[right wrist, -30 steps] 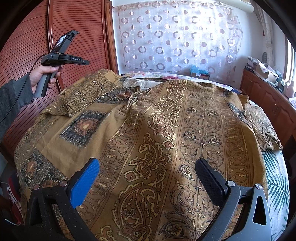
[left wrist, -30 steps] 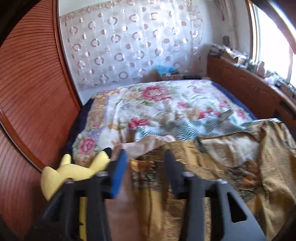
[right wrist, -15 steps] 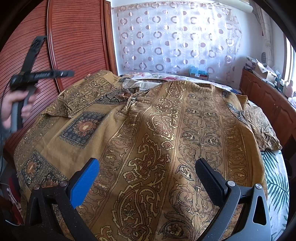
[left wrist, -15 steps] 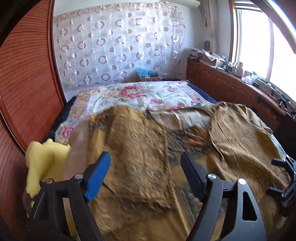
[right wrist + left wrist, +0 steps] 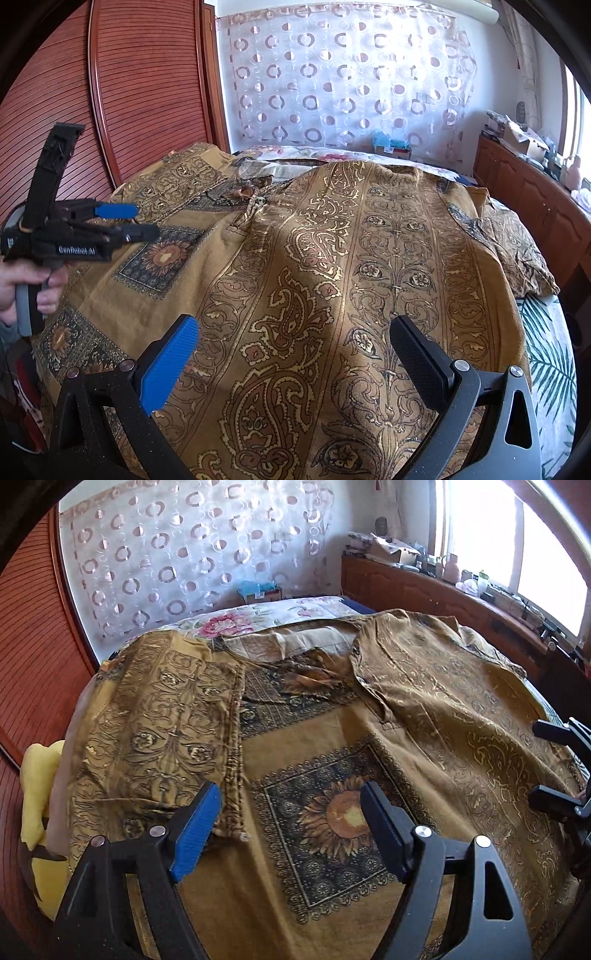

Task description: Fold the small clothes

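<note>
Left gripper (image 5: 290, 829) has swung in over the garment (image 5: 332, 768).
Jaws spread, empty; folded sleeve edge (image 5: 232, 760) lies just left, running away lengthwise.

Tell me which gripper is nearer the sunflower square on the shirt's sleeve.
Left. The left gripper hangs open right over the sunflower square; the right gripper sits open further right, over the paisley front.
</note>
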Demonstrator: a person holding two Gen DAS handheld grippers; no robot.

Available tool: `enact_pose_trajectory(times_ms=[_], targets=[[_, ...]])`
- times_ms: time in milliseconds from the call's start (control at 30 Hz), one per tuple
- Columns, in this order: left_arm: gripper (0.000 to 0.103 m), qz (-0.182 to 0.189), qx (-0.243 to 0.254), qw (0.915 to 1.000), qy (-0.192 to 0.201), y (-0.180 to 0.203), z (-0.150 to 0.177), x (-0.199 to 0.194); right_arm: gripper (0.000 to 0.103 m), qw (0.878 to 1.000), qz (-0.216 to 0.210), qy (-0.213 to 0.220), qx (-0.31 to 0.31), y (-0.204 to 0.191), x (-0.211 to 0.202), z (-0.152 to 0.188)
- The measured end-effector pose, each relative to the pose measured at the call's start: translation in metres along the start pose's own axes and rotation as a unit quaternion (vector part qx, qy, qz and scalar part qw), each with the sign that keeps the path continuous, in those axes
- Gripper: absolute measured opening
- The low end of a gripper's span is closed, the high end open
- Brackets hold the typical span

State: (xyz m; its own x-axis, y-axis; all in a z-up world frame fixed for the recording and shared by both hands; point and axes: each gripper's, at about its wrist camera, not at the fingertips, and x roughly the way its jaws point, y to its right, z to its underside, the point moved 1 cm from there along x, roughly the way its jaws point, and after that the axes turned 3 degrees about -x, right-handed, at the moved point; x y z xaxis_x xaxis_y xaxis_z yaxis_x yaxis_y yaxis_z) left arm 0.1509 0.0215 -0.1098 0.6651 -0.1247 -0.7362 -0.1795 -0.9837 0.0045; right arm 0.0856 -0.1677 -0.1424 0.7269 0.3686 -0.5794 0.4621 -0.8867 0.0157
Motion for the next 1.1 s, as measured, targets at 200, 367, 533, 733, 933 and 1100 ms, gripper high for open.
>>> enact_pose_trajectory(times_ms=[200,367,533,733,933,1100], targets=[[0.079,-0.006,0.008,0.9996,-0.026,0.008,0.006,0.014,0.103,1.000,0.011,0.011,0.010,0.009,-0.008,-0.001],[0.081,-0.004,0.005,0.9996,-0.029,0.010,0.008,0.017,0.103,0.998,0.045,0.032,0.028,0.053,-0.029,-0.013],[0.085,-0.004,-0.002,0.9995,-0.033,0.007,0.008,0.019,0.102,0.994,0.103,0.045,0.018,0.103,-0.043,-0.027],[0.095,0.008,-0.009,0.9990,-0.042,0.005,0.006,0.024,0.091,0.989,0.139,-0.003,0.052,0.175,-0.021,-0.023],[0.101,0.013,-0.002,0.9988,-0.048,0.009,0.006,0.028,0.078,0.984,0.128,-0.067,0.105,0.232,0.013,-0.022],[0.102,0.013,-0.002,0.9987,-0.049,0.009,0.006,0.028,0.073,0.978,0.111,-0.108,0.142,0.261,0.034,-0.018]])
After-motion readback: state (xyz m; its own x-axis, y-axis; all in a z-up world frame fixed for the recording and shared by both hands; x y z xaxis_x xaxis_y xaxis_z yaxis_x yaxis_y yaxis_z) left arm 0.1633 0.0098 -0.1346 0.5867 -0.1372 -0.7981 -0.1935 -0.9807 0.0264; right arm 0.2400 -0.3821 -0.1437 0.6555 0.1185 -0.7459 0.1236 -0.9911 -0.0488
